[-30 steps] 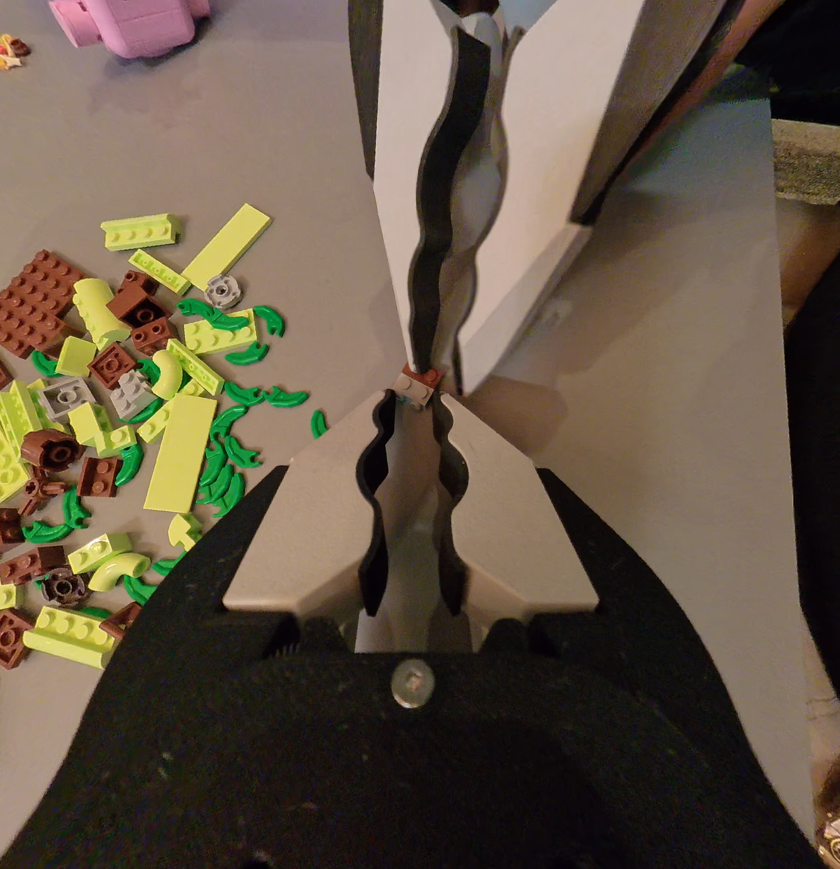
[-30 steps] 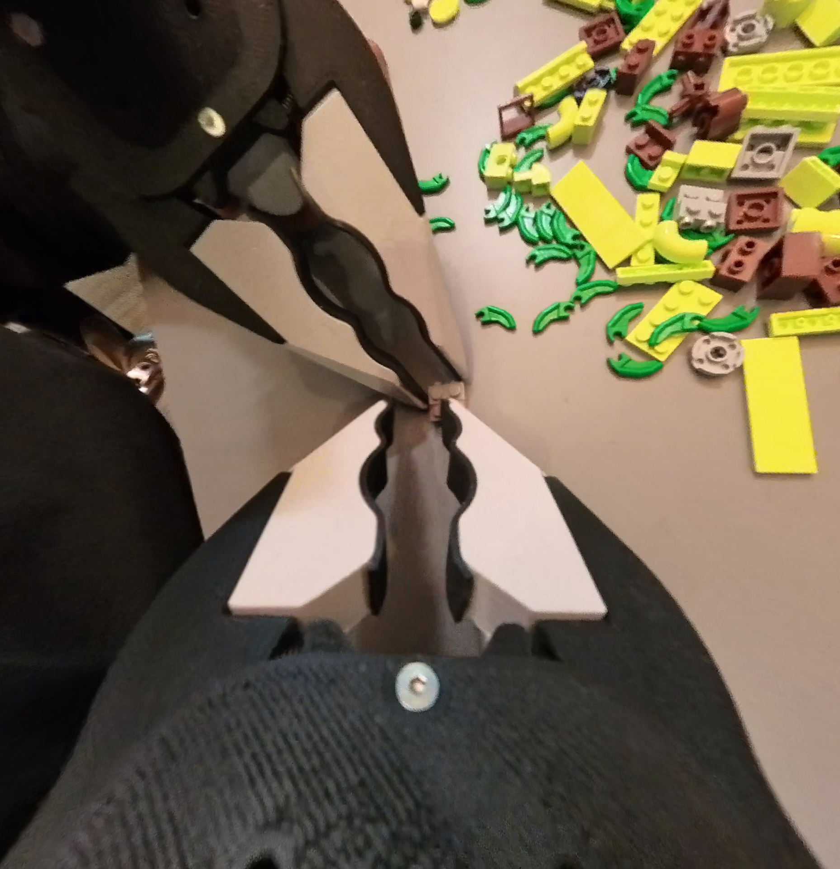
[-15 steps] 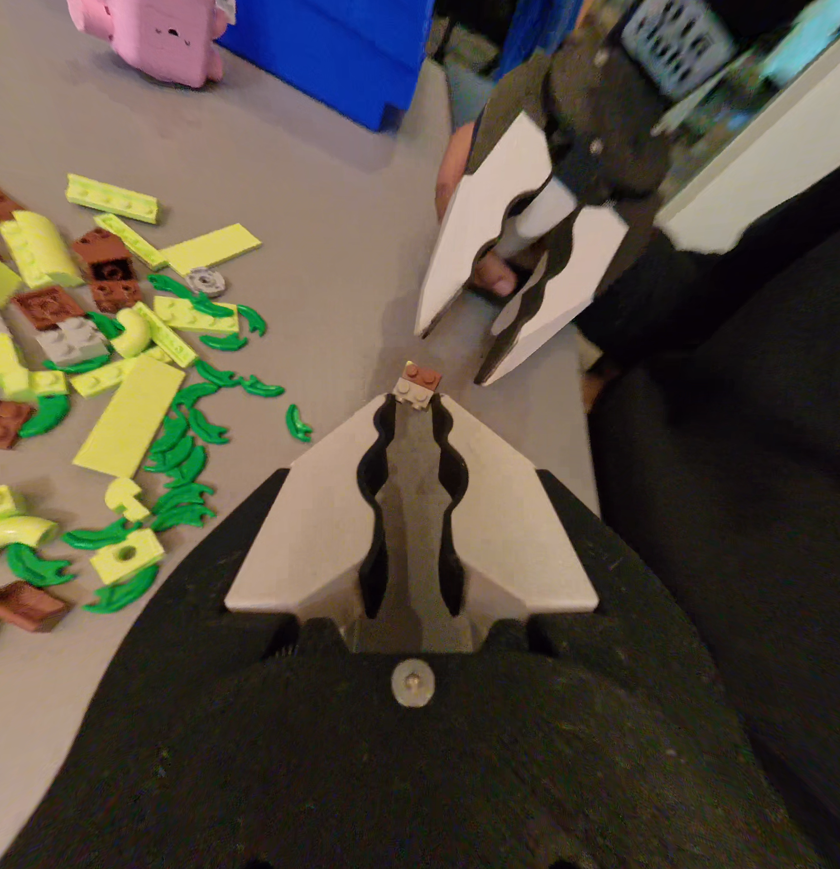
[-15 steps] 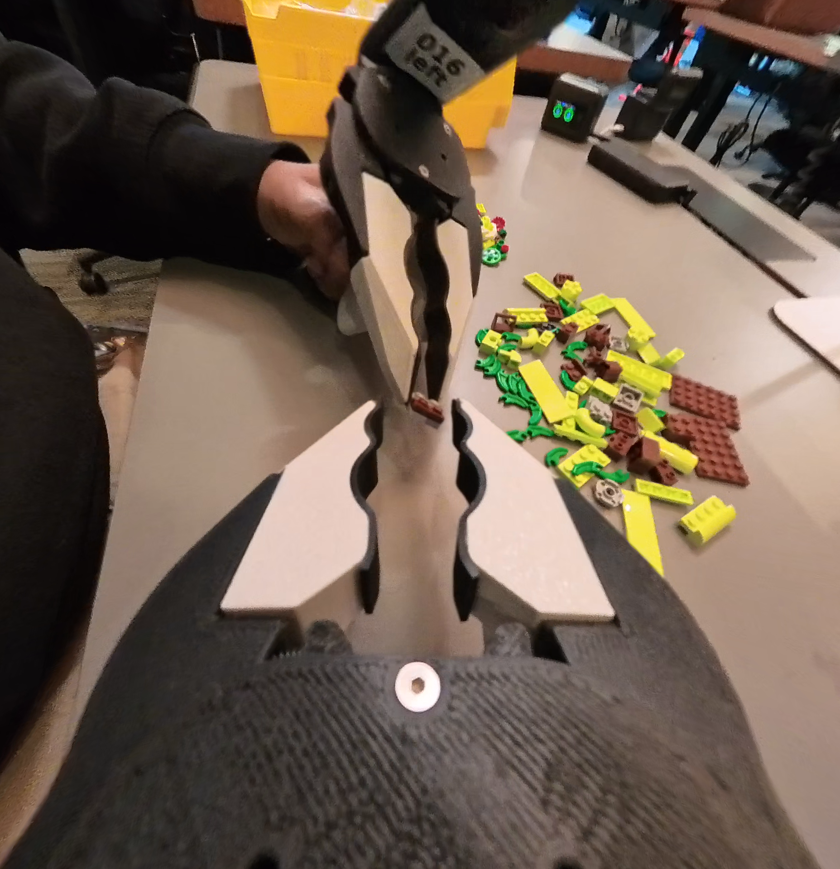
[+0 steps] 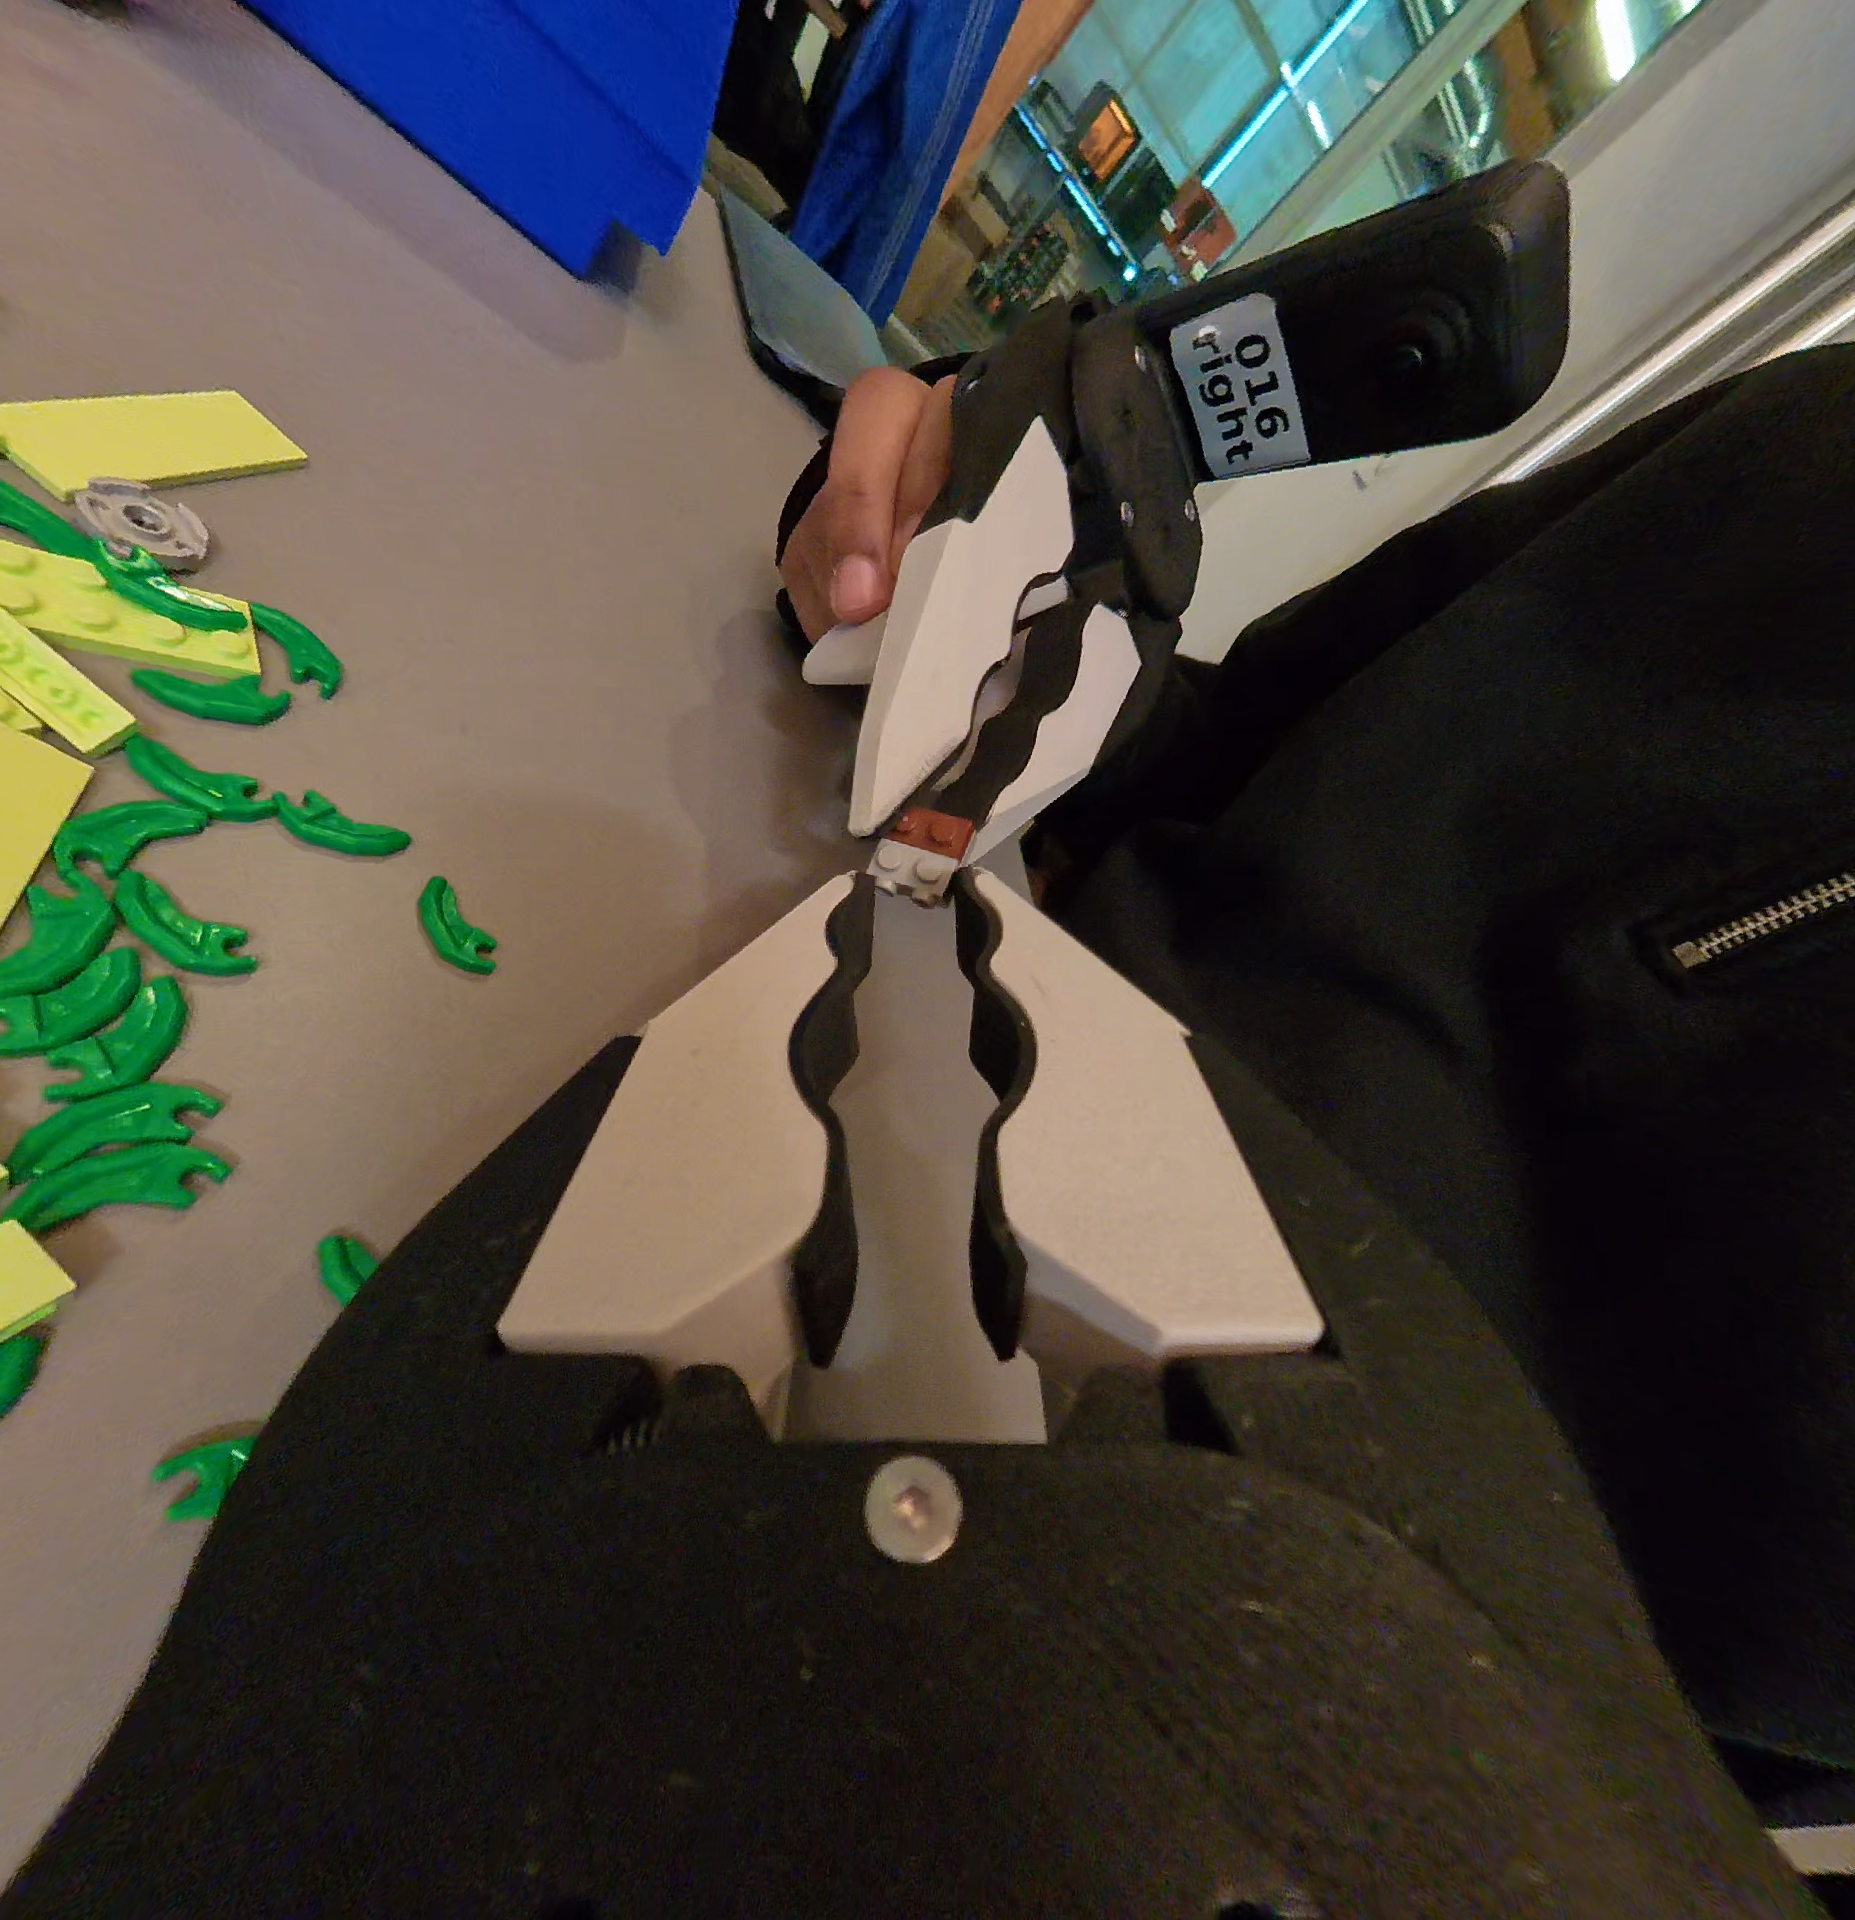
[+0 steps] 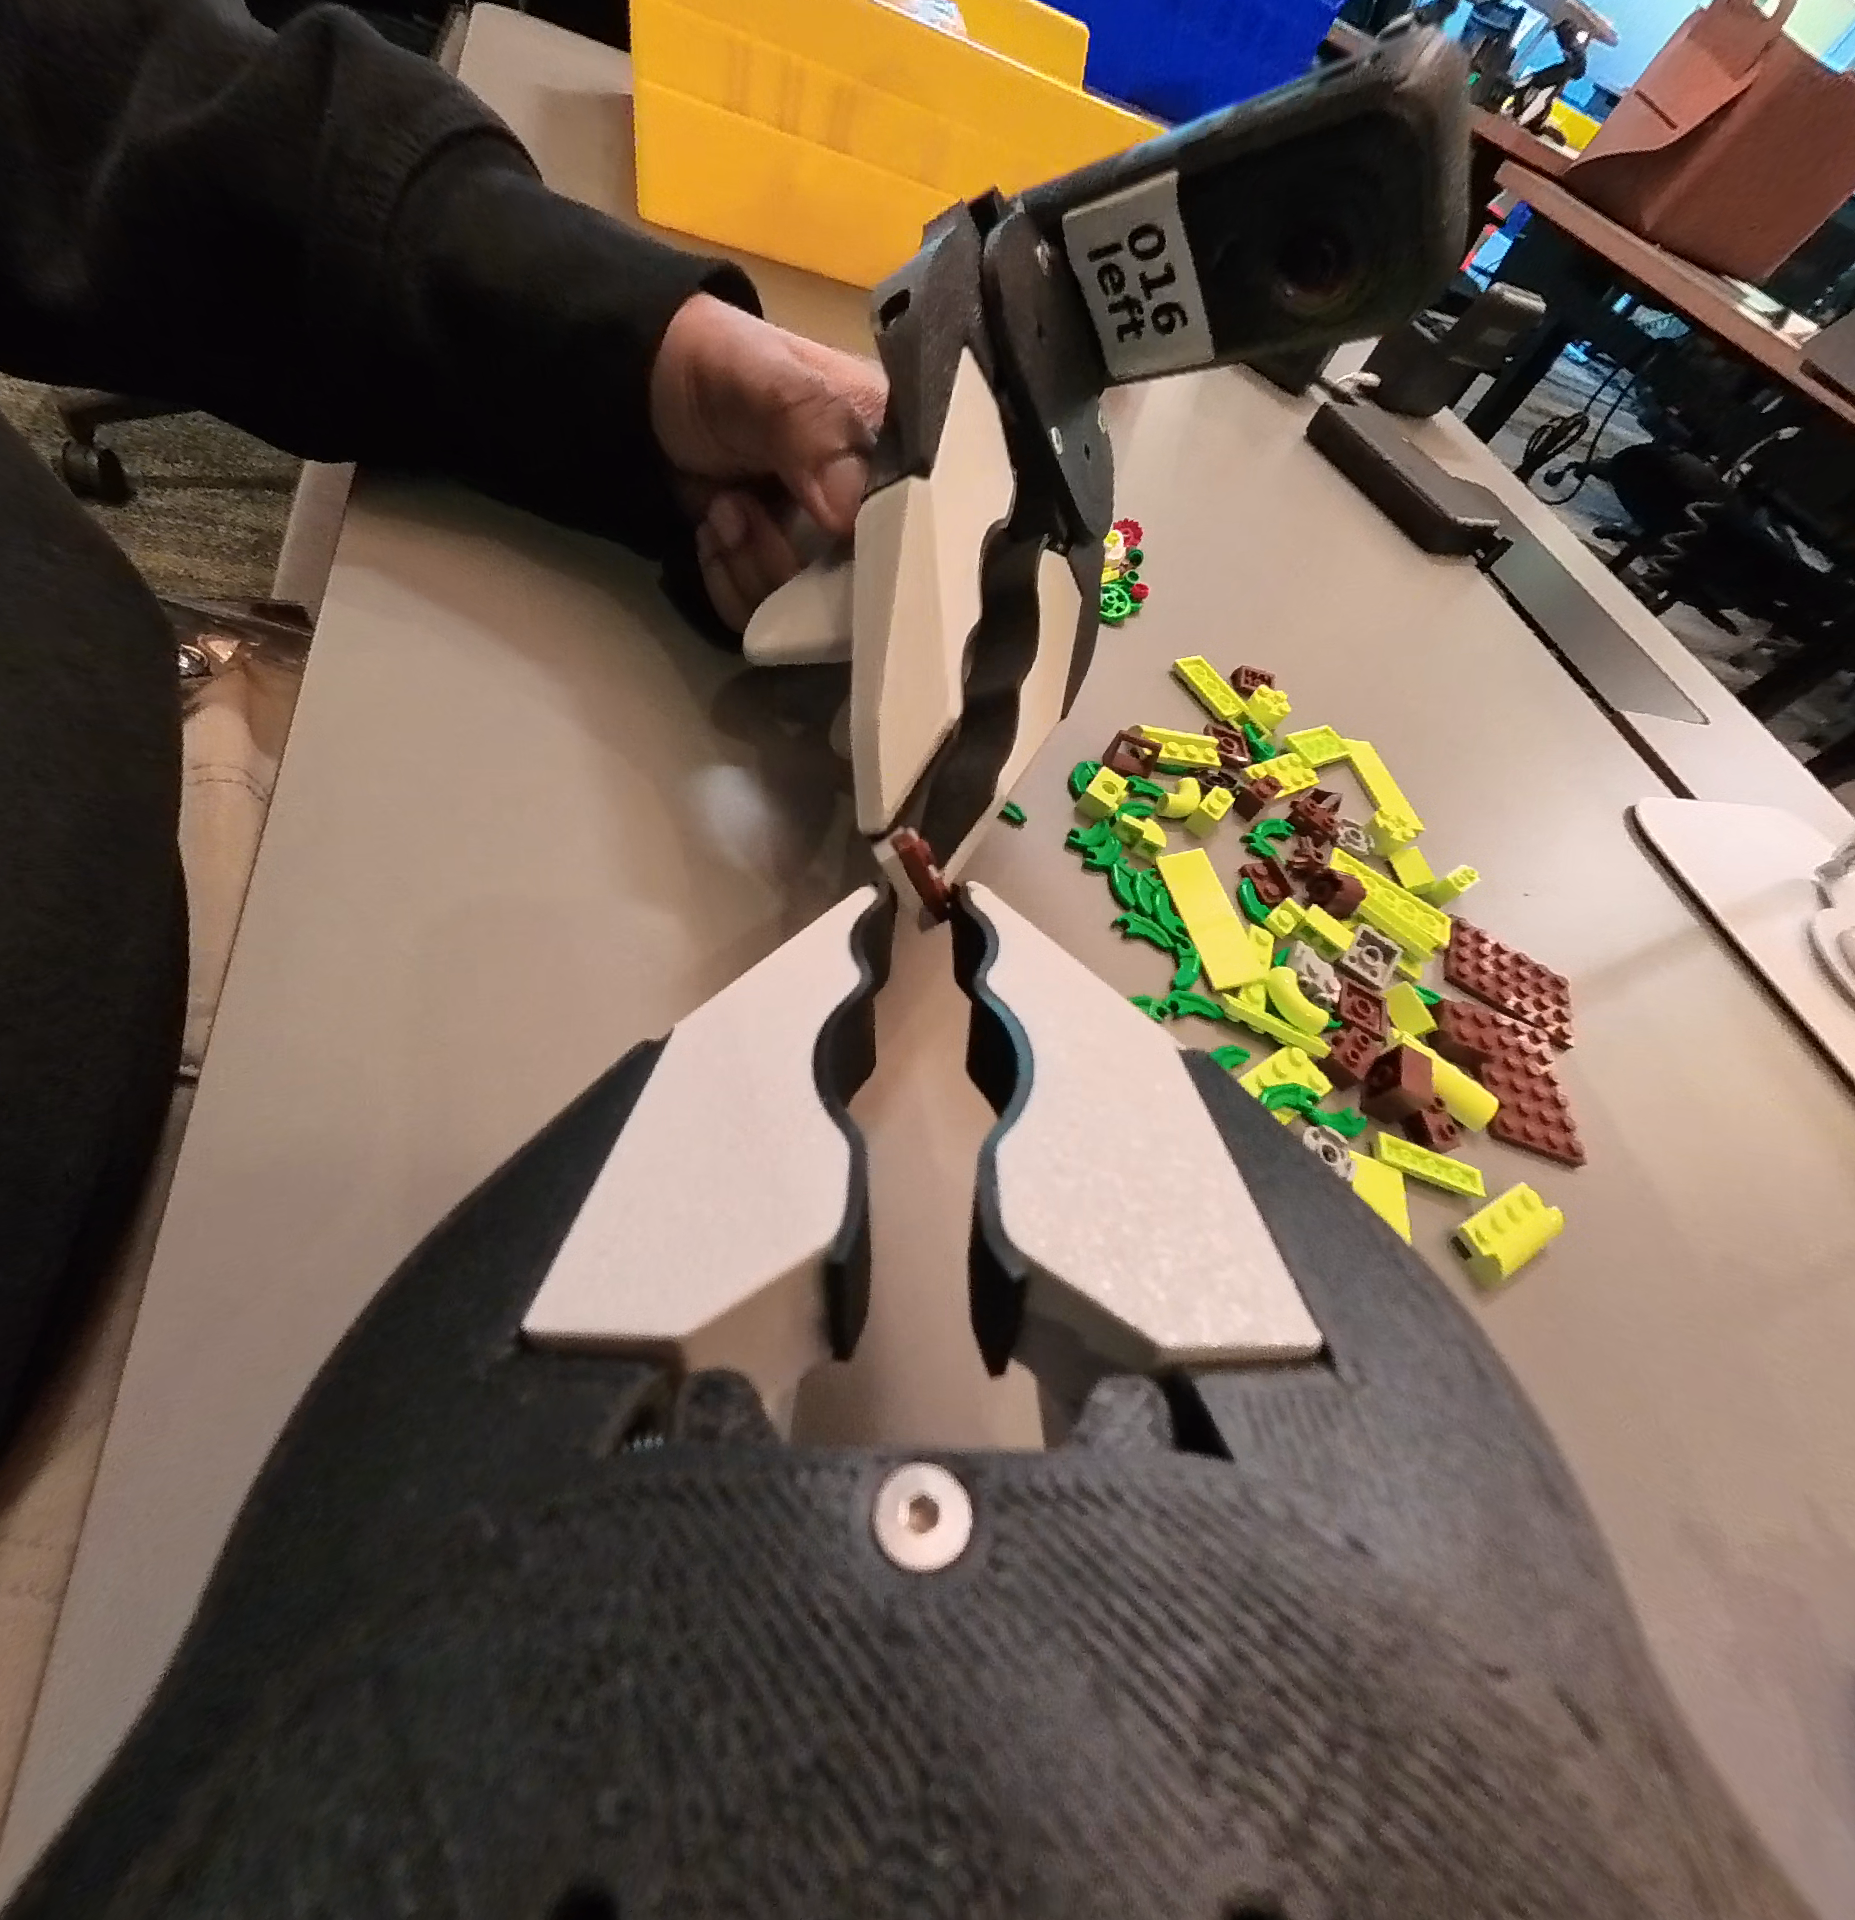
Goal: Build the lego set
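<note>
lego stack | grey plate: left view | brown only: right view

Glossy plastic leaves on smooth matt table.

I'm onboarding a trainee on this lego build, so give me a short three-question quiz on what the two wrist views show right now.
1. True or false: the left gripper grips a small grey plate with a brown plate stacked on it.
2. Where are the tips of the right gripper? A) among the loose bricks B) at the brown plate C) inside a bin
3. Fill in: the curved leaf pieces lying loose on the table are ___.
Key: 1 true; 2 B; 3 green.
</note>
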